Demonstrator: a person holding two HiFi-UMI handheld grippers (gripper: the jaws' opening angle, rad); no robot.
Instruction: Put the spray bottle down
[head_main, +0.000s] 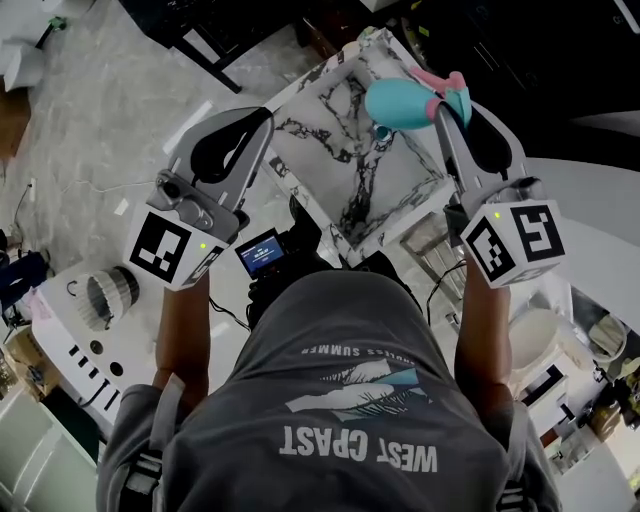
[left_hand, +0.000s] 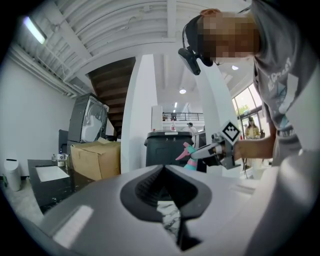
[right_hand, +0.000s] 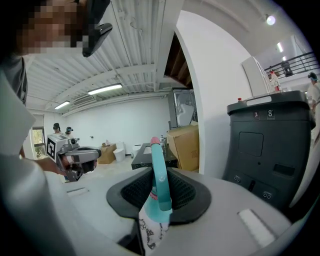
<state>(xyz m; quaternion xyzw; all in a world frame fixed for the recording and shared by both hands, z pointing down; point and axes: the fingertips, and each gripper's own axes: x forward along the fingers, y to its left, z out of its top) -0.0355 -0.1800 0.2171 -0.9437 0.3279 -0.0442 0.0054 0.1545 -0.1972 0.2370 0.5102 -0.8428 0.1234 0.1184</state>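
A teal spray bottle (head_main: 400, 103) with a pink trigger hangs over the far right part of a white marble-patterned table (head_main: 330, 140). My right gripper (head_main: 447, 108) is shut on its neck, with the body sticking out to the left. In the right gripper view the bottle's teal neck (right_hand: 160, 180) stands between the ribbed pads. My left gripper (head_main: 250, 125) hovers over the table's left edge, jaws together with nothing in them. The left gripper view shows the right gripper (left_hand: 212, 150) with the bottle (left_hand: 189, 159) held level, off to the right.
A black bin (right_hand: 270, 145) and a white pillar (right_hand: 215, 100) stand close on the right gripper's side. A cardboard box (left_hand: 95, 157) and a dark table (left_hand: 47, 177) lie beyond the left gripper. Cables and white gear (head_main: 105, 295) lie on the floor at the left.
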